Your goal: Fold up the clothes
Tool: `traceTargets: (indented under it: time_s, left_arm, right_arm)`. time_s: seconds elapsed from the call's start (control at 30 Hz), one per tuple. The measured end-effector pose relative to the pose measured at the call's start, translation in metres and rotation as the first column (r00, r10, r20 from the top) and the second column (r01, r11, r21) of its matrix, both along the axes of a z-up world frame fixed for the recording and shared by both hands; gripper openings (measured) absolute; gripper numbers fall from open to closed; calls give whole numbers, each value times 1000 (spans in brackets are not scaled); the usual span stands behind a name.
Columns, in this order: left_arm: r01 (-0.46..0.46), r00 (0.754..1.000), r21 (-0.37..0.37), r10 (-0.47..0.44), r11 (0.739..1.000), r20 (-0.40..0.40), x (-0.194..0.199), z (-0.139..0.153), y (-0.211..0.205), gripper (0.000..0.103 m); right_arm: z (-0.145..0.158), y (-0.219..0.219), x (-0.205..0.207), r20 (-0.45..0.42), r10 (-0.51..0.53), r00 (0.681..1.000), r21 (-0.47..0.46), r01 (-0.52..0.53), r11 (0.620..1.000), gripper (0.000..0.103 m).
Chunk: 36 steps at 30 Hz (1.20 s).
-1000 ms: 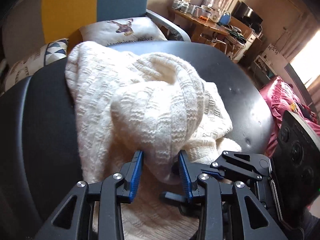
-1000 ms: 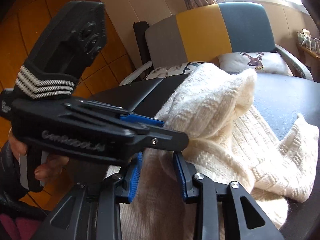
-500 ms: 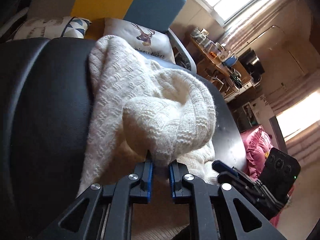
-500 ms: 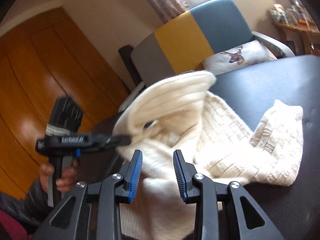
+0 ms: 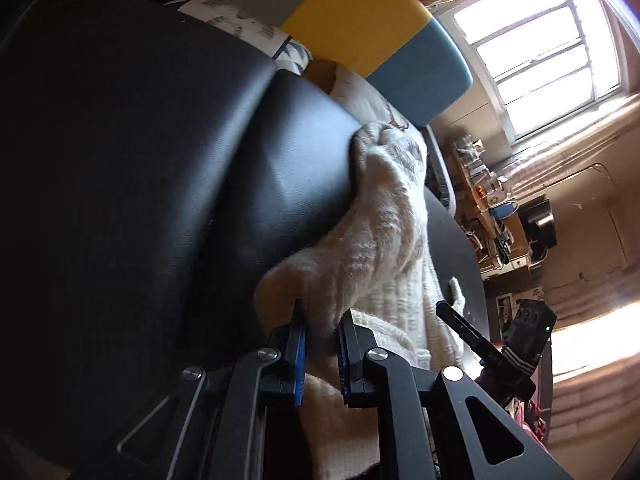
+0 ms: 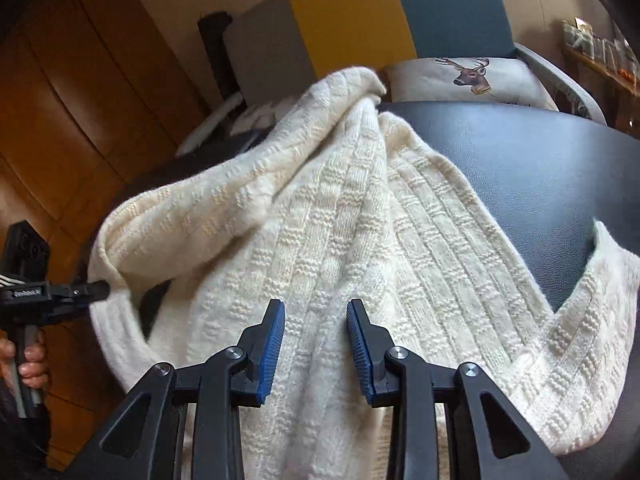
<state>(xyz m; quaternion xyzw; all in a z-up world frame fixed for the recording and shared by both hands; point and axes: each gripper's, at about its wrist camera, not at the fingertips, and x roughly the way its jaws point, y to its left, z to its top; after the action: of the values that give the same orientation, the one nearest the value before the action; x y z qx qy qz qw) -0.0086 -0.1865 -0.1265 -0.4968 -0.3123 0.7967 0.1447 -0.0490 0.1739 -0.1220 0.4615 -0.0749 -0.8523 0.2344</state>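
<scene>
A cream knitted sweater [image 6: 360, 216] lies rumpled on a black leather surface [image 6: 540, 160]. My left gripper [image 5: 322, 320] is shut on a thick fold of the sweater [image 5: 376, 248] and holds it stretched out to the left. From the right wrist view, that left gripper [image 6: 96, 290] sits at the far left, pinching the sweater's ribbed edge, with a hand below it. My right gripper [image 6: 316, 316] hangs open just above the middle of the sweater, blue pads apart, holding nothing. In the left wrist view the right gripper [image 5: 448, 312] shows only as a dark tip at lower right.
Behind the black surface stands a chair with grey, yellow and teal back panels [image 6: 360, 12] and a deer-print cushion [image 6: 468, 76]. Wooden panelling [image 6: 72, 92] fills the left. A cluttered wooden table [image 5: 488, 200] and bright window [image 5: 536, 40] lie to the right.
My right gripper has let go of the sweater and opened. My left gripper shut on a fold and pulled it out to the left, spreading the sweater wider.
</scene>
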Motion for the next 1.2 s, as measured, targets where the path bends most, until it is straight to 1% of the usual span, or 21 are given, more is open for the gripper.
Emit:
traceTargets:
  time_s: [0.1,0.17,0.23,0.27,0.33,0.37,0.4,0.43,0.53,0.67,0.77,0.87,0.93,0.97,1.03,1.07,1.1,1.13,1.2]
  left_arm:
    - [-33,998,-6,33,999,48,2,-17,-14,13]
    - [-57,996,5,56,998,64,4,-22,-23,15]
    - [-81,995,-14,81,997,64,9,-19,-32,20]
    - [-93,994,-30,95,995,60,12,-17,-37,24]
    - [-127,990,-68,131,990,55,21,-12,-47,37]
    - [-148,987,-91,153,985,51,26,-9,-52,49]
    - [-175,983,-122,181,977,40,33,-6,-57,53]
    - [-190,980,-152,197,970,28,40,-3,-58,53]
    - [-116,993,-223,116,968,-17,50,0,-23,53]
    - [-23,998,-321,1,947,-67,65,3,23,53]
    - [43,991,-395,-88,918,-96,75,6,57,53]
    - [103,977,-469,-178,877,-119,86,9,92,54]
    - [121,969,-520,-214,845,-123,82,8,108,60]
    - [126,971,-528,-214,840,-109,77,3,112,62]
    - [136,973,-543,-214,829,-82,67,-7,118,61]
    - [142,975,-550,-213,823,-68,62,-11,122,48]
    - [147,976,-552,-211,821,-54,57,-16,124,22]
    - [148,979,-533,-199,833,-40,55,-20,121,18]
    - [133,985,-490,-172,862,-34,51,-25,114,15]
  right_arm:
    - [-12,-20,-6,21,29,999,90,-31,995,33]
    - [-14,-20,-1,-1,35,999,90,-35,995,33]
    - [-17,-17,-1,-2,37,999,69,-36,997,33]
    - [-17,-15,-1,-2,37,999,60,-37,997,33]
    - [-18,-16,1,-8,41,999,64,-40,997,33]
    - [-18,-17,2,-13,42,999,73,-41,996,33]
    - [-18,-19,3,-20,43,999,83,-41,996,33]
    - [-18,-20,5,-29,45,999,94,-42,995,33]
    - [-17,-25,9,-51,46,998,118,-39,992,33]
    - [-18,-26,10,-56,41,998,110,-35,993,33]
    - [-22,-24,3,-57,44,997,98,-38,994,34]
    - [-24,-22,-3,-57,43,997,85,-38,996,34]
    - [-23,-18,-2,-58,50,997,83,-45,996,34]
    - [-22,-15,-1,-59,54,997,83,-49,995,34]
    - [-22,-15,-1,-61,55,997,81,-50,995,34]
    - [-22,-15,0,-62,56,997,80,-51,995,34]
    - [-22,-15,0,-63,56,996,79,-51,996,34]
    - [-22,-15,0,-64,57,996,79,-52,996,34]
    - [-22,-15,0,-66,58,996,77,-53,996,34]
